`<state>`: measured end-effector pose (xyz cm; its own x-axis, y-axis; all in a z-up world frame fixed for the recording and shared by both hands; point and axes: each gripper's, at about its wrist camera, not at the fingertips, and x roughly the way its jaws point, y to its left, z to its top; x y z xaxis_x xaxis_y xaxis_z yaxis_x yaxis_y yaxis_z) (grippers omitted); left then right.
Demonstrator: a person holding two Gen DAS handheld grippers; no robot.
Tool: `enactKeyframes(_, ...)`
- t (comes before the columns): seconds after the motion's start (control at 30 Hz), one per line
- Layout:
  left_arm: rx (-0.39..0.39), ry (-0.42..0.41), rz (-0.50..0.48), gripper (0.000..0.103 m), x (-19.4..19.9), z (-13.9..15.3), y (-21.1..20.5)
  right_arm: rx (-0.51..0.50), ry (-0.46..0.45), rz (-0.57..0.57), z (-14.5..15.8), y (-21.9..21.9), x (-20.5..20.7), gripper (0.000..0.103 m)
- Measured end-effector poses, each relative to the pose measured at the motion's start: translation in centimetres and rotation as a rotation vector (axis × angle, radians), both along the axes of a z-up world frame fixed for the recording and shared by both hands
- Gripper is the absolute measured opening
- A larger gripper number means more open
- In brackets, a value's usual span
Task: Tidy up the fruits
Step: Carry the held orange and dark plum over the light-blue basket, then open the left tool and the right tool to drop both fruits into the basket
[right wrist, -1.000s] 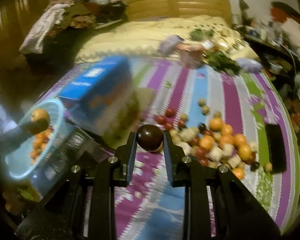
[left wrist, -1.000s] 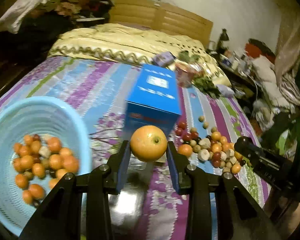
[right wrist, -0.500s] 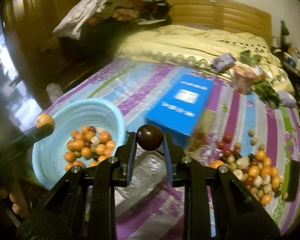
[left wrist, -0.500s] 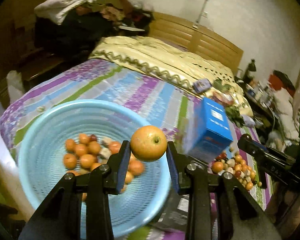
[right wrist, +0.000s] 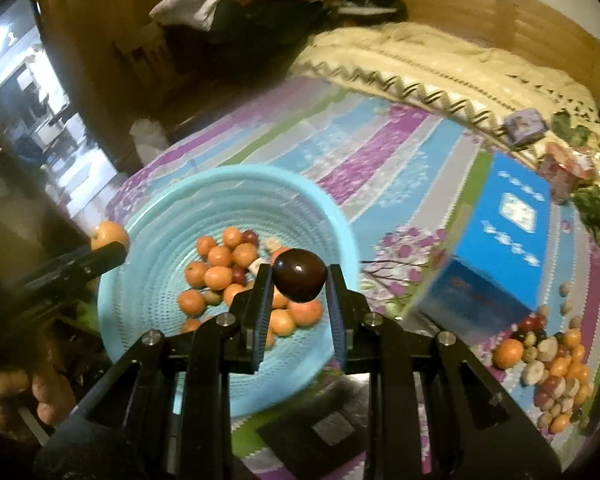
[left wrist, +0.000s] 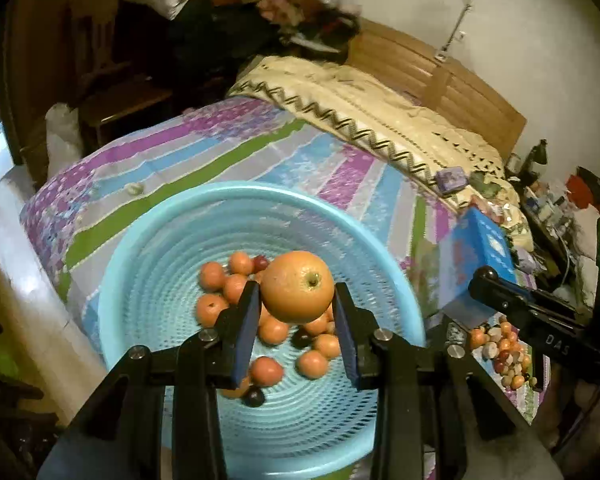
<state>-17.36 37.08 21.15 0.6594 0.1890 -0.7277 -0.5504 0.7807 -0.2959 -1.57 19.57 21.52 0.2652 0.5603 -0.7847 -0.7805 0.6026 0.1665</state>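
The left gripper (left wrist: 296,312) pinches an orange (left wrist: 298,286) between its pads, held above the middle of the light blue basket (left wrist: 148,240), which sits at the bed's near left corner. The right gripper (right wrist: 298,300) clamps a dark plum (right wrist: 300,275) over the same basket's right half. This looks like the drop-off step: each claw needs only to lower a little and spread so the fruit lands among those inside. A loose fruit pile (right wrist: 548,364) waits near the bed's right edge, past the blue box (right wrist: 500,240).
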Motion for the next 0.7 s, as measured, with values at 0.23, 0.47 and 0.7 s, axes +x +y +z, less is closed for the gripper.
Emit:
enactKeyframes(0.23, -0.055, 0.049, 0.027, 0.037, -0.9, -1.8, 2.8, -0.06, 0.039, 0.049, -0.9, 2.9, -0.8, 0.027)
enactKeyframes(0.47, -0.096, 0.084, 0.026, 0.037, -1.0, -3.1, 3.8, -0.113, 0.08, 0.084, -1.9, 4.7, -1.3, 0.027)
enactKeyframes(0.7, -0.113, 0.097, 0.011, 0.037, -0.5, -3.9, 3.7, -0.131, 0.096, 0.087, -2.4, 5.0, -1.2, 0.027)
